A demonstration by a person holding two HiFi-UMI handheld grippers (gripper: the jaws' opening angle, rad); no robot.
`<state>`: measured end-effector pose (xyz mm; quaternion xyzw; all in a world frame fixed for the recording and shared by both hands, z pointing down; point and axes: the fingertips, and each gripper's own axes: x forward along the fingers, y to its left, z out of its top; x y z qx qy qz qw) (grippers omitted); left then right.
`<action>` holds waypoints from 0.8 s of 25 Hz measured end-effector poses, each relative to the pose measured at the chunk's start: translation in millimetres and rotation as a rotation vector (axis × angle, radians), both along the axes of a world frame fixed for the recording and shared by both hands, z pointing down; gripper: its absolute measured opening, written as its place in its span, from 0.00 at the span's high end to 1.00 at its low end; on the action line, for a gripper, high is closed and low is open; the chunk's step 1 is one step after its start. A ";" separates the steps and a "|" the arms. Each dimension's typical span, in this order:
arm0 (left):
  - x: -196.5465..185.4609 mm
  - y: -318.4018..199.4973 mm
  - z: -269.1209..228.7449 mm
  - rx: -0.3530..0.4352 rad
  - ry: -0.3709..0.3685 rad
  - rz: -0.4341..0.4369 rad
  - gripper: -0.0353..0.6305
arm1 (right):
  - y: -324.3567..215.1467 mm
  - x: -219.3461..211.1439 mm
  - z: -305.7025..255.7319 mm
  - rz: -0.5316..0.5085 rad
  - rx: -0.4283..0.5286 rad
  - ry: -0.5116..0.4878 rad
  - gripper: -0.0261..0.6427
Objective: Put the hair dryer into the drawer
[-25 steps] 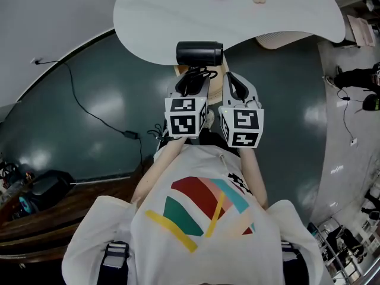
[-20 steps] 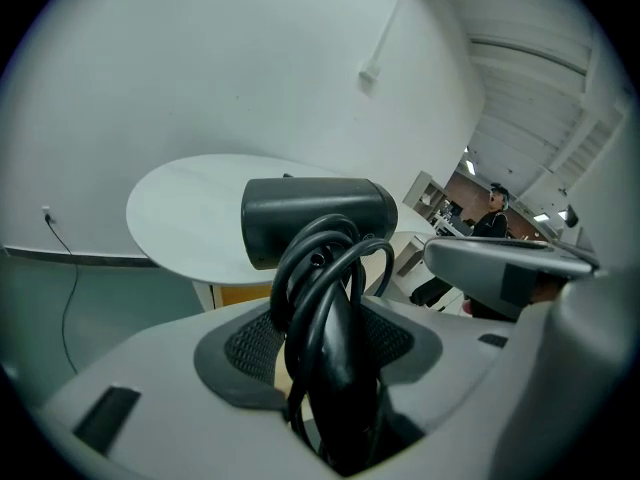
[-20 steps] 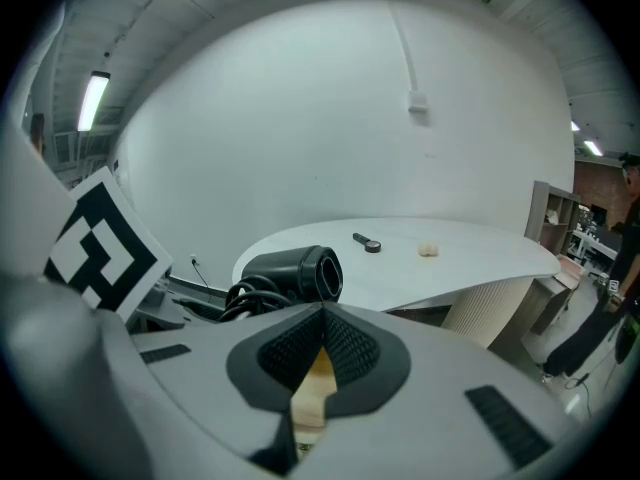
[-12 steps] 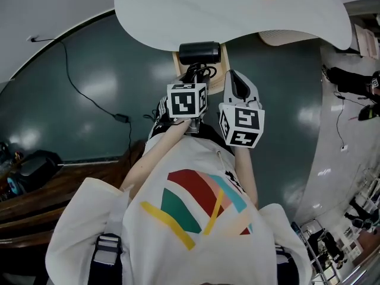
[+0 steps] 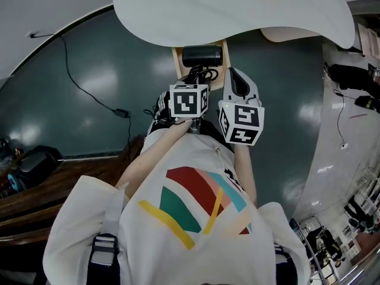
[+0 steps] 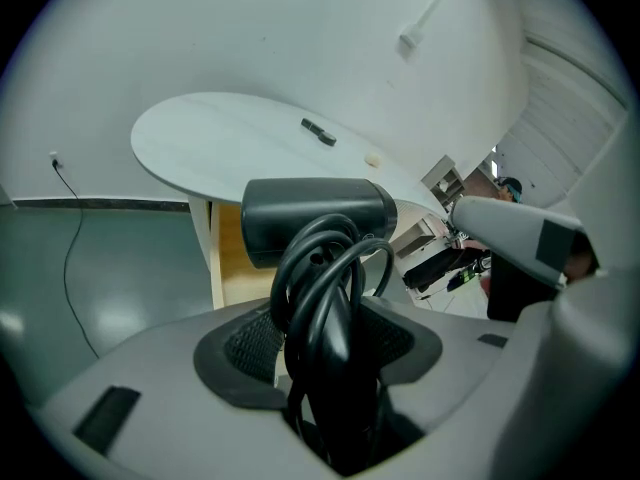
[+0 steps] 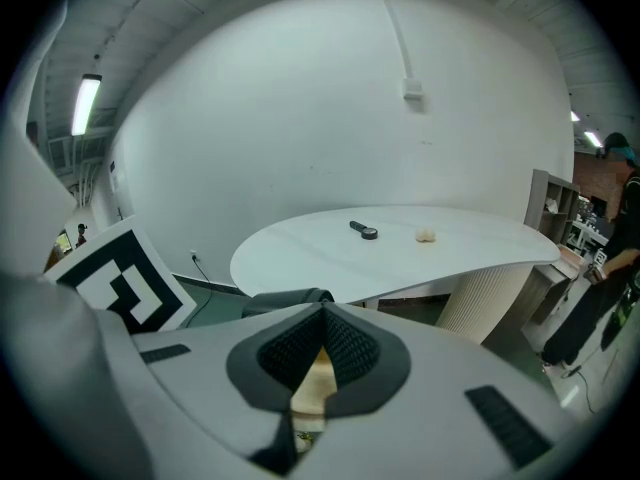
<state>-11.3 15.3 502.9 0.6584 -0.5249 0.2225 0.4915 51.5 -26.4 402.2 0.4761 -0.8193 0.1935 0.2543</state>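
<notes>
The black hair dryer (image 5: 202,56) hangs with its barrel across the mouth of the open wooden drawer (image 5: 176,57) under the white table (image 5: 237,10). My left gripper (image 5: 196,77) is shut on its handle, which has the black cord coiled round it. In the left gripper view the barrel of the hair dryer (image 6: 315,218) lies above the jaws of the left gripper (image 6: 322,353), and the drawer's pale wood (image 6: 232,258) shows behind it. My right gripper (image 5: 233,79) hovers just right of the dryer, shut and holding nothing. Its pads (image 7: 300,348) meet at the tip in the right gripper view.
A small black object (image 7: 363,230) and a cream lump (image 7: 427,235) lie on the tabletop. The table's ribbed pedestal (image 5: 285,34) stands to the right of the drawer. A black cable (image 5: 89,94) runs over the dark green floor at left. A wooden bench (image 5: 59,183) is at lower left.
My left gripper has sunk and rolled with the hair dryer, which now sits lower, against the drawer's opening. The right gripper has stayed about where it was.
</notes>
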 end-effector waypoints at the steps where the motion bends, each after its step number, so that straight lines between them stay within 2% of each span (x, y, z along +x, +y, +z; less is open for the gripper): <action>1: -0.2 2.7 4.6 -0.013 -0.005 0.003 0.60 | 1.5 0.2 1.5 0.001 -0.002 0.002 0.94; 10: -4.4 8.4 39.9 -0.126 -0.047 -0.005 0.60 | 7.8 20.4 8.4 0.058 -0.014 0.011 0.94; 20: -7.2 -12.4 59.8 -0.137 -0.125 0.051 0.60 | 6.9 38.2 3.8 0.122 0.001 0.022 0.94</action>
